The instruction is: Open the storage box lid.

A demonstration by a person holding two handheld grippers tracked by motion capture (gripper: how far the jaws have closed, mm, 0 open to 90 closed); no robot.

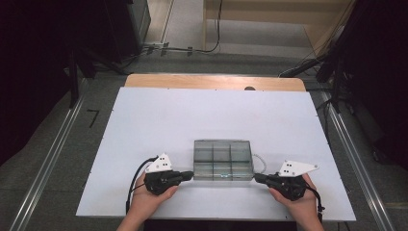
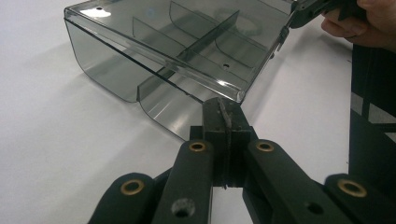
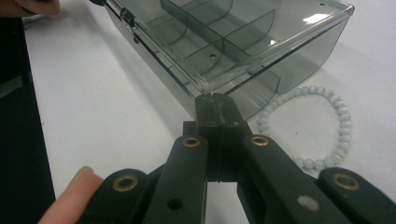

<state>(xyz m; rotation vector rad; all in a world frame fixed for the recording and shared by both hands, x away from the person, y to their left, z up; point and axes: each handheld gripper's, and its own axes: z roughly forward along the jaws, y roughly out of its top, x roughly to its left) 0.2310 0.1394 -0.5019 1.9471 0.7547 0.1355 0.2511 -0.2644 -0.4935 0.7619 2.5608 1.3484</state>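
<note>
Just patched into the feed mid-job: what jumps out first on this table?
A smoky see-through compartment box sits near the front middle of the white table, lid shut over its dividers. The left gripper and right gripper flank it, each with jaws shut and tips at a front corner of the box. A pale bead bracelet lies on the table beside the box's right end.

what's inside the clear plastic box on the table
The clear box shows dividers splitting it into compartments, all seemingly empty through the closed lid. The bead bracelet lies outside, beside it.
</note>
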